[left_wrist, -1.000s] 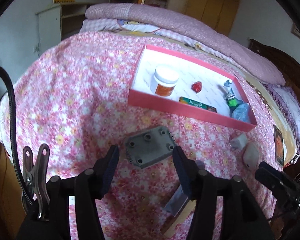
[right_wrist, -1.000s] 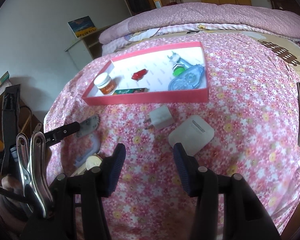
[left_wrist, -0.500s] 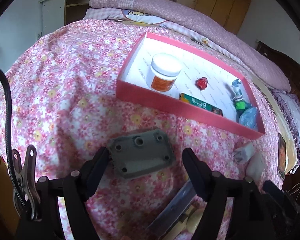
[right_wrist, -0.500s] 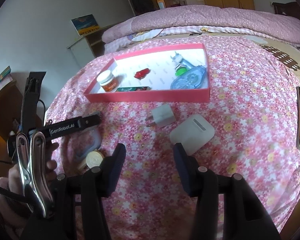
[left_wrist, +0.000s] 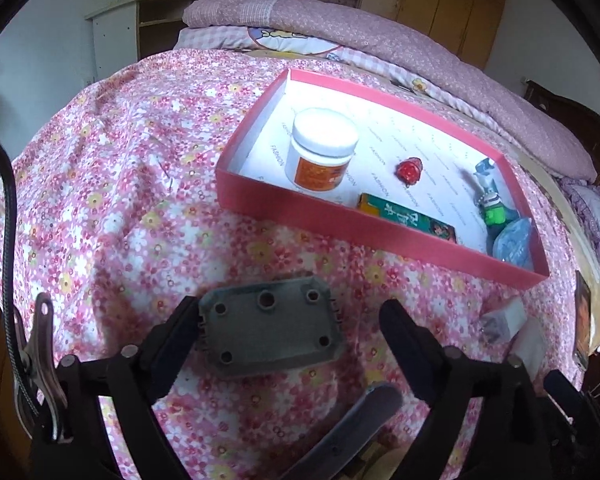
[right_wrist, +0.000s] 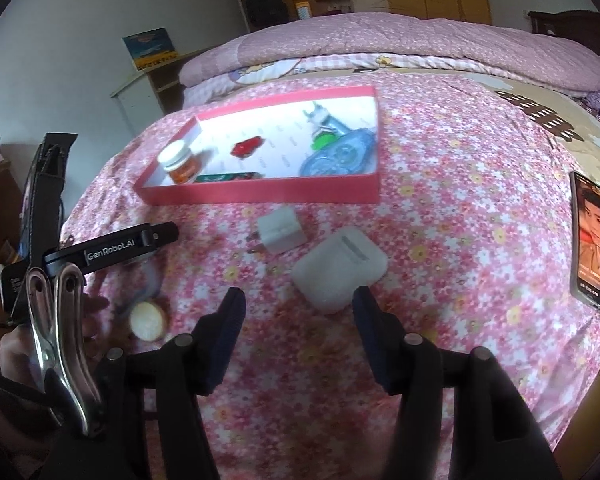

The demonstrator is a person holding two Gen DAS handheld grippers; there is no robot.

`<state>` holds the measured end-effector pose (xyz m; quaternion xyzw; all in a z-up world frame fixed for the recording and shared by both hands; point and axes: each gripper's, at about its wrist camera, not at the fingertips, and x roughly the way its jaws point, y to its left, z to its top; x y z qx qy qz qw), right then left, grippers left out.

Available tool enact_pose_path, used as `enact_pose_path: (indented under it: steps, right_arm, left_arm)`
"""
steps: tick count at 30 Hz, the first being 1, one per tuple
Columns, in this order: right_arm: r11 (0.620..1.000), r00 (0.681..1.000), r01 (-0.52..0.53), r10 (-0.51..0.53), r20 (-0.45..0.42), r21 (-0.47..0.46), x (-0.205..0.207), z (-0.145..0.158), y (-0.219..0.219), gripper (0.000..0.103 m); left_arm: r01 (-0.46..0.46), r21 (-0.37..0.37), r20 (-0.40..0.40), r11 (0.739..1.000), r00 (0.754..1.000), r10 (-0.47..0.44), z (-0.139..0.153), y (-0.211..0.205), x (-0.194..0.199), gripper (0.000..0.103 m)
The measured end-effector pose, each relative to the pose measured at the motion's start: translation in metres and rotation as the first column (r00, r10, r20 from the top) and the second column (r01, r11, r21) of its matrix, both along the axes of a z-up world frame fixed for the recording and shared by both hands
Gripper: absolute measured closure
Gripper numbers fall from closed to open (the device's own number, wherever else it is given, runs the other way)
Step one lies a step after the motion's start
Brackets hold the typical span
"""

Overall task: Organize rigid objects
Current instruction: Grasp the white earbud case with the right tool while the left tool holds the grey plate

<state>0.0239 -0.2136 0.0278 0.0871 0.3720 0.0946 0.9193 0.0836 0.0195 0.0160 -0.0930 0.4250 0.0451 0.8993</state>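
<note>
- The left gripper (left_wrist: 288, 332) has moved in on the grey mounting plate (left_wrist: 270, 330) since a second ago: the plate now lies between the spread jaws, its left edge against the left finger (left_wrist: 172, 344), with the right finger clear of it.
- The plate rests flat on the floral bedspread (left_wrist: 112, 200), just in front of the pink tray (left_wrist: 380, 232).
- The right gripper (right_wrist: 298, 334) has crept slightly nearer to the white earbud case (right_wrist: 340, 268); its jaws are released and hold nothing, and the case sits just beyond the fingertips.
- A white charger plug (right_wrist: 278, 230) lies beside the case, between it and the tray.
- In the tray: a white-lidded jar (left_wrist: 320, 148), a red trinket (left_wrist: 410, 170), a green box (left_wrist: 408, 218) along the near wall, a green-capped tube (left_wrist: 490, 204) and a blue tape dispenser (left_wrist: 514, 240) at the right end.
- A grey strip (left_wrist: 356, 428) pokes in below the left gripper, and a round cream lid (right_wrist: 148, 320) lies at the bed's left edge.
- A phone (right_wrist: 594, 240) with its screen lit lies far right on the bed.
- Behind: a rolled lilac quilt (right_wrist: 380, 44), wooden wardrobes (left_wrist: 440, 4), a white shelf unit (left_wrist: 116, 36).
</note>
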Motion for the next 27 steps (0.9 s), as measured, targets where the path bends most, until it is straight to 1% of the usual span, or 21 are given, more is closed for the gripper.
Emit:
enact_pose_path:
  steps: [3,5,7,10,12,13,14,16,18,19,22,27]
  right_arm:
    - [1.0,1.0,0.015,-0.015,-0.004,-0.012,0.003,-0.002,-0.004,0.044]
    - [1.0,1.0,0.019,-0.019,-0.003,-0.02,0.005,-0.004,-0.007,0.038]
    - [0.999,1.0,0.022,-0.023,-0.006,-0.031,0.007,-0.006,-0.007,0.036]
    - [0.999,1.0,0.018,-0.019,-0.021,-0.034,0.012,-0.011,-0.008,0.035]
    - [0.999,0.999,0.019,-0.02,-0.026,-0.03,0.014,-0.012,-0.009,0.034]
    - [0.999,1.0,0.017,-0.018,-0.024,-0.033,0.015,-0.012,-0.009,0.032]
    - [0.999,1.0,0.015,-0.015,-0.021,-0.041,0.015,-0.012,-0.008,0.028]
    - [0.997,1.0,0.012,-0.013,-0.015,-0.07,0.017,-0.011,-0.006,0.025]
    - [0.995,1.0,0.002,-0.003,-0.007,-0.097,0.018,-0.01,-0.003,0.024]
    - [0.995,1.0,-0.004,0.004,-0.004,-0.104,0.019,-0.011,-0.002,0.024]
    - [0.993,1.0,-0.013,0.012,-0.008,-0.114,0.024,-0.013,-0.001,0.023]
    - [0.994,1.0,-0.017,0.016,-0.013,-0.106,0.027,-0.018,-0.002,0.023]
  left_arm:
    - [0.003,0.06,0.0,0.998,1.0,-0.003,-0.003,-0.008,0.003,0.008]
    - [0.012,0.095,0.002,0.995,1.0,-0.012,-0.005,-0.012,0.003,0.008]
    - [0.018,0.092,0.01,0.996,1.0,-0.019,-0.005,-0.012,0.001,0.008]
    - [0.02,0.077,0.017,0.997,1.0,-0.021,-0.005,-0.008,0.0,0.009]
    - [0.025,0.089,0.018,0.996,0.999,-0.027,-0.004,-0.008,-0.001,0.015]
    - [0.028,0.093,0.019,0.995,0.999,-0.03,-0.004,-0.007,-0.003,0.016]
    - [0.034,0.094,0.019,0.995,0.999,-0.036,-0.004,-0.006,-0.004,0.018]
    - [0.046,0.093,0.024,0.995,0.999,-0.048,-0.003,-0.004,-0.007,0.022]
    - [0.057,0.082,0.032,0.995,0.998,-0.06,-0.002,0.0,-0.009,0.027]
    - [0.06,0.079,0.038,0.995,0.997,-0.063,-0.002,0.002,-0.011,0.028]
    - [0.095,0.069,0.05,0.993,0.994,-0.098,-0.002,0.006,-0.015,0.028]
    - [0.153,0.095,0.048,0.984,0.986,-0.158,-0.003,0.004,-0.019,0.028]
